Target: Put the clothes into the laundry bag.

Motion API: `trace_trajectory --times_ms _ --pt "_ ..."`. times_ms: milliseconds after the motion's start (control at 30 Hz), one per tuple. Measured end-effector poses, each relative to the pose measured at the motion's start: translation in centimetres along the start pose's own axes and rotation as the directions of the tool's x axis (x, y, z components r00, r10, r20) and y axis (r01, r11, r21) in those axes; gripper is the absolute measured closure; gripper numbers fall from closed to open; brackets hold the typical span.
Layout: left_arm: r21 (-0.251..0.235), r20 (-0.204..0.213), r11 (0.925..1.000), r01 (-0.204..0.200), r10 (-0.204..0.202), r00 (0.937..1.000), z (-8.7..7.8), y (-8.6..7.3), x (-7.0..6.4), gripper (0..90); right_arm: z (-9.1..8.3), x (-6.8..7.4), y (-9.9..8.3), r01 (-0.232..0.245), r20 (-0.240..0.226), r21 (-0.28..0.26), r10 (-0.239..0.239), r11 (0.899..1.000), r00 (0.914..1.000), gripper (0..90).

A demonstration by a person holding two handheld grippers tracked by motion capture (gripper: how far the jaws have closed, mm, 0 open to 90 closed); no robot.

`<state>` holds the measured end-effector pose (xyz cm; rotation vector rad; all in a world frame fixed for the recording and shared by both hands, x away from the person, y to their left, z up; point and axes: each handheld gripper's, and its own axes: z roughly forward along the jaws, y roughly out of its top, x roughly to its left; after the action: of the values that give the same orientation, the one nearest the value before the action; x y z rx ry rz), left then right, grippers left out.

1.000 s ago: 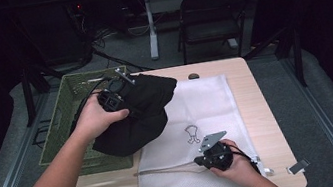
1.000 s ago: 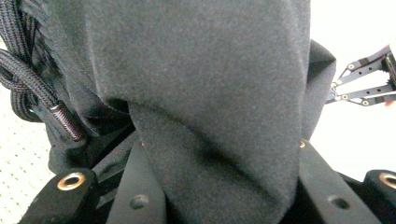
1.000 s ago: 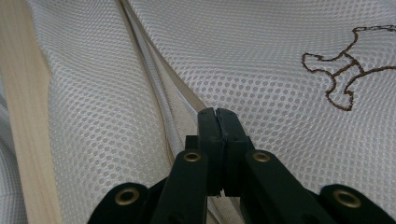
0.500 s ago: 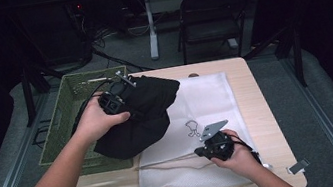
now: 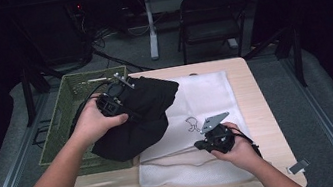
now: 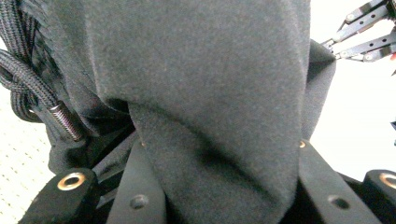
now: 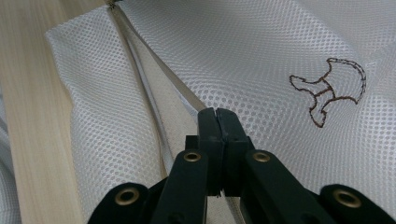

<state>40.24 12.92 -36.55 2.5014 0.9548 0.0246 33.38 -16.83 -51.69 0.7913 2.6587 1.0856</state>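
Hoodie (image 5: 140,115) bunched in left claw (image 6: 219,154); long axis unclear.

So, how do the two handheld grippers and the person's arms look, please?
Both grippers, left gripper and right gripper, are black, with flat black jaws carrying brass-coloured rivets. Each has a grey three-cornered plate on top. A black cable trails from each. The person's forearms are bare, no sleeves in sight.
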Motion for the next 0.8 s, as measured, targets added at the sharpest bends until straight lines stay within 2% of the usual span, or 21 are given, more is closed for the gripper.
trace_trajectory --times_ms 300,500,800 --pt "-0.001 0.002 0.9999 -0.015 0.015 0.9999 -0.1 -0.1 -0.3 67.4 -0.3 -0.5 0.7 0.01 0.007 -0.005 -0.01 1.0 0.9999 89.7" --pt "-0.005 0.012 1.0 -0.006 0.006 0.9999 -0.1 -0.4 -0.4 67.4 -0.6 -0.8 1.3 0.031 0.024 0.0 -0.031 1.0 0.9992 89.7" --pt "-0.003 0.02 0.9999 -0.012 0.012 0.9997 -0.1 -1.0 -0.2 67.4 -1.4 -1.7 2.3 0.014 -0.006 -0.003 -0.014 1.0 0.9999 89.7"
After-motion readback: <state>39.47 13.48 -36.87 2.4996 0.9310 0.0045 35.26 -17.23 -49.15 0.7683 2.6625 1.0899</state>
